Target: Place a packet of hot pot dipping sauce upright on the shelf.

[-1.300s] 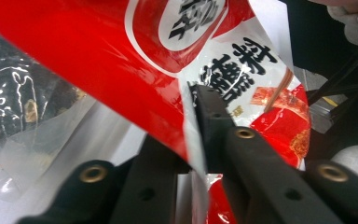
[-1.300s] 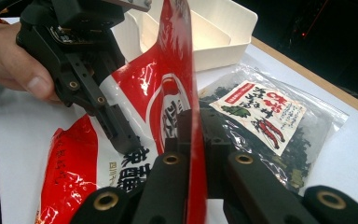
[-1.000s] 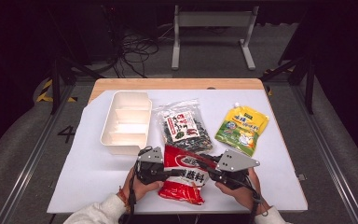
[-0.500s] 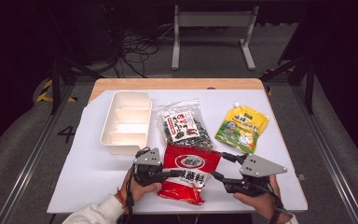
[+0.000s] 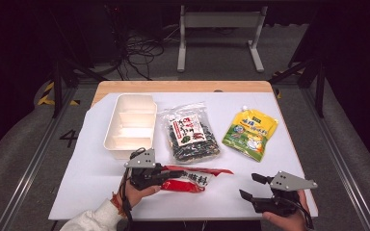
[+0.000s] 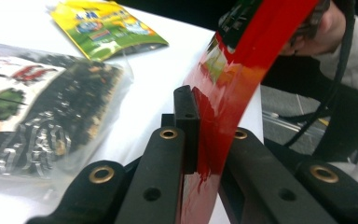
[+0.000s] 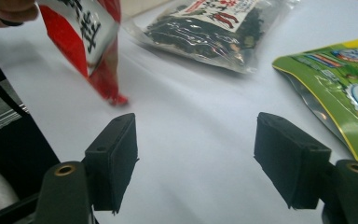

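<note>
My left tool clamps the glossy red pouch; beside it, my right tool has just been opening, nothing between.

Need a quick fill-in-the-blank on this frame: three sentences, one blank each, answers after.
1. The left tool is shut on the ____ packet.
2. The right tool holds nothing; its jaws stand ____.
3. The white tray lies beside the clear bag of dark food; the ____ pouch lies on that bag's other side.

Missing words: red; open; yellow-green
</note>
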Tool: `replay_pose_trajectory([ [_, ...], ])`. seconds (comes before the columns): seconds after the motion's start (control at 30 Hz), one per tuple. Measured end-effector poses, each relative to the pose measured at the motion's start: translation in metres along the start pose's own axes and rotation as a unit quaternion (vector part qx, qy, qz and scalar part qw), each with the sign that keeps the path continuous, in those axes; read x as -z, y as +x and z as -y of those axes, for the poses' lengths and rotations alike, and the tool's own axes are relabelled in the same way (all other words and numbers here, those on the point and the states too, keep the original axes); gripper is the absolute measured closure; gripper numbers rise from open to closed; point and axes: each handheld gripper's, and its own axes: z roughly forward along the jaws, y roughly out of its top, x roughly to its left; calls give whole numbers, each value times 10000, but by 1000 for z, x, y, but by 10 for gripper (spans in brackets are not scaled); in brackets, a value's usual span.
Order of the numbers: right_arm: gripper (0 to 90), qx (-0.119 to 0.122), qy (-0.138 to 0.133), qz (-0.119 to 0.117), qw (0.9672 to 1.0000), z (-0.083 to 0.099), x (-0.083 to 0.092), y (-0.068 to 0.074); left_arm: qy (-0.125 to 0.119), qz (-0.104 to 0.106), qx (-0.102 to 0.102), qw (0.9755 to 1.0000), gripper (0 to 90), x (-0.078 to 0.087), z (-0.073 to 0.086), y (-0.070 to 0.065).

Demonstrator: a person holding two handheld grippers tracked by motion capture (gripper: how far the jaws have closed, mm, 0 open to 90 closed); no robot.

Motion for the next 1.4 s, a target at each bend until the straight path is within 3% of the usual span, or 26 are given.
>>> replay_pose_trajectory([
  [0.13,295,-42,51,61,10000,3,-2,-3,-106,-104,-99,9998,898,10,-7,0],
  [0.2,298,-31,105,-24,9999,4,-6,-3,-225,-267,-214,9992,898,19,-15,1],
  [0.37,282,10,187,-67,9998,5,-12,1,-475,-566,-244,9970,898,40,-22,9],
  [0.57,255,22,198,9,9998,6,-11,0,-777,-929,-256,9923,898,68,-30,23],
  [0.7,238,237,301,134,9992,3,-12,2,-985,-1071,-203,9891,898,83,-35,33],
  [0.73,237,277,300,133,9991,3,-12,2,-985,-1071,-203,9891,898,83,-35,33],
  [1.07,225,340,377,38,9987,4,-16,6,-1017,-1771,-261,9786,898,120,-60,71],
  [1.27,225,325,459,40,9984,9,-16,8,-937,-2042,-189,9742,897,131,-68,98],
  [1.4,225,231,477,136,9985,14,-11,8,-851,-2127,-171,9733,897,129,-70,113],
])
